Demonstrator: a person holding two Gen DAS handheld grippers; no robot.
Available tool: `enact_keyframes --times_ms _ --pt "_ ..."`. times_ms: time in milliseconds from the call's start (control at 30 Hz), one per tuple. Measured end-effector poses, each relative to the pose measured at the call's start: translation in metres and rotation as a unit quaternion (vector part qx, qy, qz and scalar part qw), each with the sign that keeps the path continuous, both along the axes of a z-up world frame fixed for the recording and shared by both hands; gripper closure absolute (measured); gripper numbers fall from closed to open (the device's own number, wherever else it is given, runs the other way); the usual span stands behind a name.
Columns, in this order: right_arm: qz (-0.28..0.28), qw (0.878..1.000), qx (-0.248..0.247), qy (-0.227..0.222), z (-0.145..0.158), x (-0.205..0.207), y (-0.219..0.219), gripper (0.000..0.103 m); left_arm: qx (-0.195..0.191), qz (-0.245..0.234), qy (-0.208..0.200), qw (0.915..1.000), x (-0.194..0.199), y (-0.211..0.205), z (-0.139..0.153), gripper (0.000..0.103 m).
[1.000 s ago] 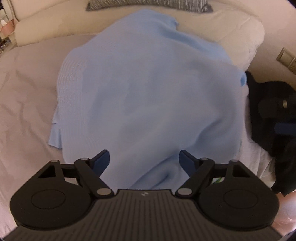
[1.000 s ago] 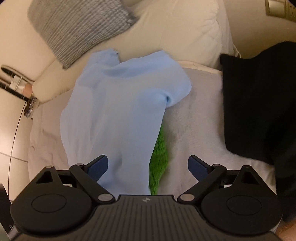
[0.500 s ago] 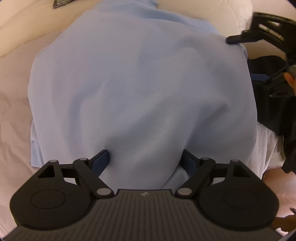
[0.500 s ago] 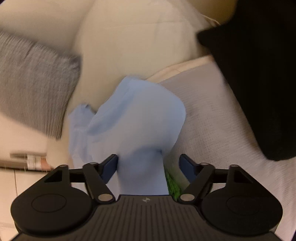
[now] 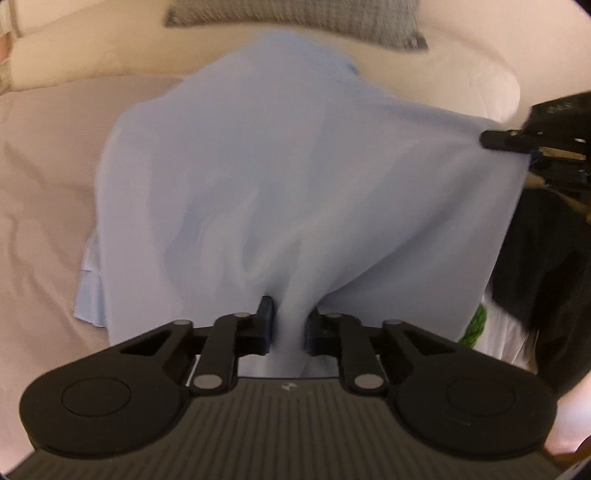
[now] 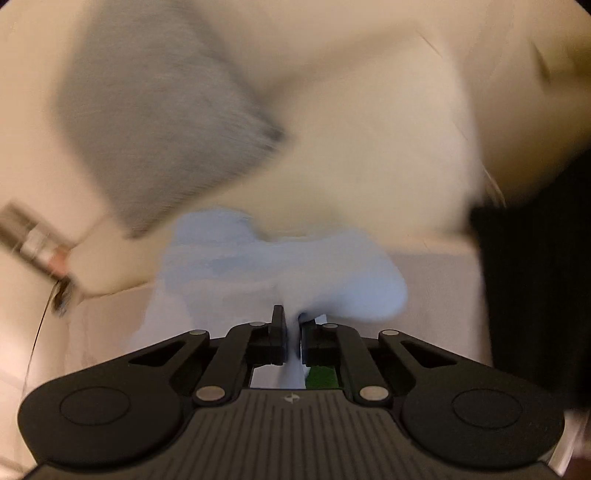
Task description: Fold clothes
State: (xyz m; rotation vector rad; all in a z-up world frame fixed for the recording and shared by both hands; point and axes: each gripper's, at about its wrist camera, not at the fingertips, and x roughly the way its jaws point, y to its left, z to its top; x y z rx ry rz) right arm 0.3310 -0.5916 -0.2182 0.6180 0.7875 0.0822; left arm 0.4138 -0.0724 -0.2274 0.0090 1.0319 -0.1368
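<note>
Blue garment pinched at two points

The light-blue garment [image 5: 295, 177] is being clamped by the closing left tool [image 5: 288, 325] and right tool [image 6: 293, 339], and is spread ahead over the bed [image 5: 44, 155].

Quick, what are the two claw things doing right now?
Left gripper: jaws closing, pinching the light blue garment.
Right gripper: jaws closing, pinching a fold of the same garment.

Garment [image 5: 295, 166] lies on bed [image 5: 44, 184], pillow [image 5: 295, 14] behind it.
</note>
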Motion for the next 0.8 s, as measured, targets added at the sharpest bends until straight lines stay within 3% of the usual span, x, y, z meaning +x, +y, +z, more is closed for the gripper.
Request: enact_keyframes --times_ms 100,167,267,400,600,667,700,733,767,800 --pt "0.061 0.994 -0.036 -0.084 0.047 -0.023 0.028 0.096 -0.017 0.053 -0.039 0.9977 -0.022 0.024 0.026 0.099" --pt "0.105 0.984 -0.042 -0.14 0.081 -0.043 0.047 0.096 -0.032 0.1 -0.071 0.9919 -0.04 0.045 0.05 0.099" --pt "0.169 0.964 -0.025 -0.201 0.124 -0.078 0.08 0.096 -0.043 0.162 -0.124 0.978 -0.084 0.084 0.09 0.099" --pt "0.25 0.938 0.003 -0.239 0.161 -0.131 0.125 0.096 -0.021 0.221 -0.186 0.9572 -0.161 0.141 0.138 0.099" --pt "0.375 0.895 0.031 -0.241 0.189 -0.236 0.197 0.096 0.03 0.289 -0.214 0.9324 -0.296 0.212 0.177 0.099" --pt "0.448 0.868 0.033 -0.214 0.19 -0.276 0.228 0.096 0.041 0.313 -0.203 0.9268 -0.338 0.231 0.178 0.099" --pt "0.472 0.858 0.034 -0.198 0.189 -0.292 0.241 0.09 0.047 0.327 -0.194 0.9237 -0.362 0.242 0.176 0.099" --pt "0.512 0.842 0.045 -0.167 0.185 -0.312 0.258 0.076 0.053 0.344 -0.178 0.9204 -0.385 0.254 0.173 0.099" --pt "0.536 0.831 0.054 -0.136 0.179 -0.327 0.271 0.071 0.06 0.355 -0.161 0.9191 -0.401 0.265 0.166 0.099" --pt "0.547 0.827 0.061 -0.116 0.173 -0.339 0.28 0.058 0.07 0.364 -0.135 0.9187 -0.417 0.278 0.153 0.098"
